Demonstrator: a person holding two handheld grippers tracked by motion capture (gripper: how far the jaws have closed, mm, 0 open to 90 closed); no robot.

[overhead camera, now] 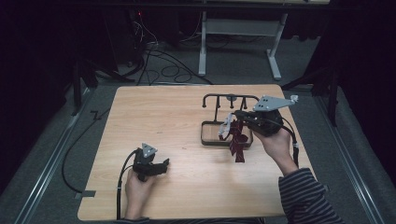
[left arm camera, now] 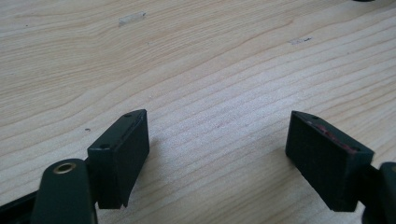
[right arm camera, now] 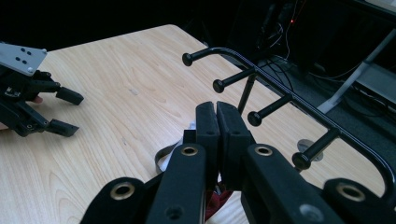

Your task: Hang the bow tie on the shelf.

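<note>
High view alone shows red cloth (overhead camera: pixel 238 142) hanging — right tool (overhead camera: pixel 232 125) clamping it.

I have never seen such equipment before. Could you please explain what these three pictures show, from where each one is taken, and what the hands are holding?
A person sits at a wooden table and holds a hand tool with two black jaws in each hand.

The high view looks down from above. The left gripper rests low near the table's front, jaws apart. The right gripper is raised over a black rack with pegs, which stands on the table.

The other two pictures come from cameras on the tools. The left gripper view shows its jaws open above bare wood. The right gripper view shows its jaws pressed together, near the pegs.

A dark red item with a pale strap hangs from the right gripper; what it is, I cannot tell.
</note>
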